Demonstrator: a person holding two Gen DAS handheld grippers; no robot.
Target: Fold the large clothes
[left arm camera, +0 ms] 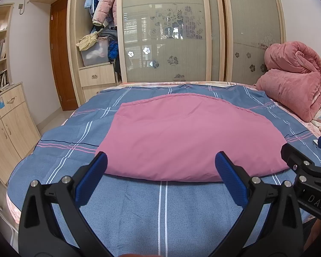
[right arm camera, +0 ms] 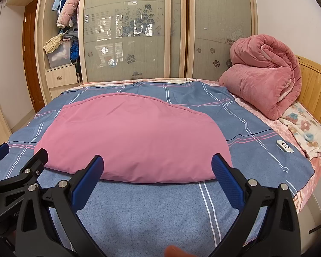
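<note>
At the left, the left gripper [left arm camera: 160, 167] is held above the near part of the bed, its blue-padded jaws spread wide and nothing between them. Ahead of it, the large pink garment of smooth fabric [left arm camera: 188, 137] is laid flat in the middle of the blue plaid bedsheet [left arm camera: 160, 209], its near edge rounded like a fold and its far edge stitched; it appears to be folded at least once already. To the right, the right gripper [right arm camera: 157, 168] is held alongside, its jaws equally wide and empty. A small white device [right arm camera: 285, 146] is seen on the sheet, and a rolled pink plush blanket [right arm camera: 265, 72] at the headboard. The step in hand is judged an approach between folds: both grippers would need lowering onto the near edge or corners, one at each side, and closing there.
</note>
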